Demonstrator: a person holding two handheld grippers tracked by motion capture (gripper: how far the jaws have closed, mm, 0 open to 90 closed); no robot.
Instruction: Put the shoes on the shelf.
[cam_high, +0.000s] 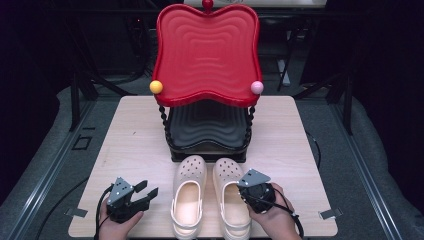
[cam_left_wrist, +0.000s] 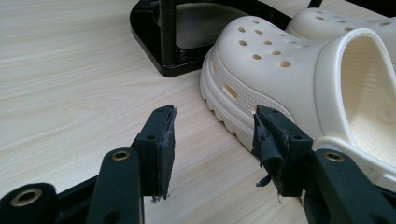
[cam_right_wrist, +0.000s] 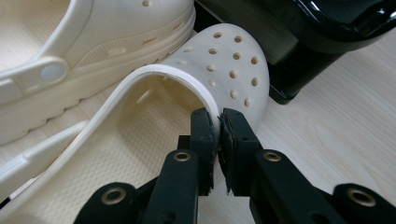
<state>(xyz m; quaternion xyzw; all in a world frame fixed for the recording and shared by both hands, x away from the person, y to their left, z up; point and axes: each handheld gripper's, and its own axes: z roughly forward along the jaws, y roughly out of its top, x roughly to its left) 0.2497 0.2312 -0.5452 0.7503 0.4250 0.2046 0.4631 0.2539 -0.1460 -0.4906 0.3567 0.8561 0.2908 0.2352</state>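
Nearest me, at the near edge of the table (cam_high: 135, 135), are my two hands with the tongs, so I start at the left: my left gripper (cam_high: 145, 192) hangs released, jaws spread wide with nothing between them, low over the bare wood. In the left gripper view its open jaws (cam_left_wrist: 212, 135) frame the sole edge of the left clog (cam_left_wrist: 261, 70), which lies just to that gripper's right, near it but, as far as I can tell, not touching. Both cream clogs stand side by side, long axes running away from me, toes toward the stand and heels toward my hands. The left clog (cam_high: 189, 192) sits free. The right clog (cam_high: 231, 195) is the one in hand: my right gripper (cam_right_wrist: 217, 126) is clenched on the thin rim of its upper, at the outer side of the foot opening, and in the high view that gripper (cam_high: 247, 189) rests over the shoe's outer edge. So the right hand is the nearer one, already on its shoe, and I judge any lift should go up and forward along the shoe's length. Beyond the toes stands the two-tier rack: its black lower tray (cam_high: 207, 125) and red upper tray (cam_high: 207, 50) both look empty.
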